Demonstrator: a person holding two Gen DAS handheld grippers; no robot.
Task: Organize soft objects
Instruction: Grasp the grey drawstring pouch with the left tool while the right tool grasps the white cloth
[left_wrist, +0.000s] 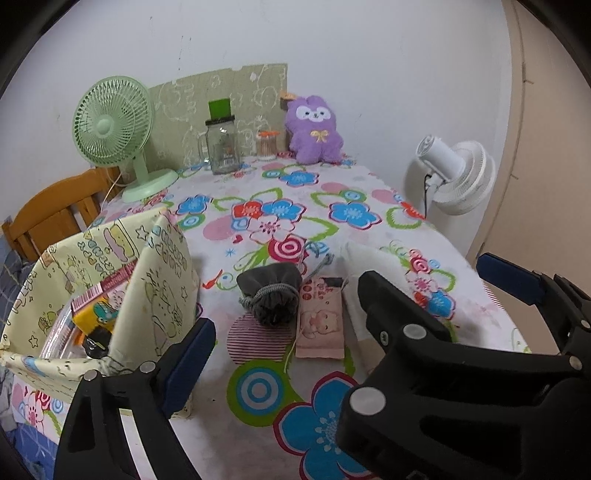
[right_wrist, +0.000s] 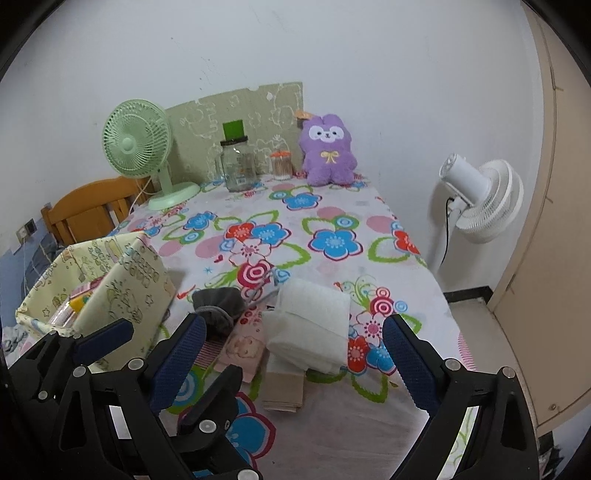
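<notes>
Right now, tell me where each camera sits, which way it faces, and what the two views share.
Left wrist: rides the left hand-held gripper, tilted down across the floral tablecloth at the grey drawstring pouch; the right hand-held gripper shows too.
Right wrist: rides the right hand-held gripper, facing the folded white cloth.
Shared: purple plush rabbit, mint-green desk fan.

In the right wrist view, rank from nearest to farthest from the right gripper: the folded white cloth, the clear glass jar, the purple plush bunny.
From the right gripper:
1. Folded white cloth, right between and ahead of the open fingers, near table edge.
2. Clear glass jar, far end, left of centre.
3. Purple plush bunny, far end against the wall, right of the jar.
Jar and bunny are nearly level; that order is tentative.
</notes>
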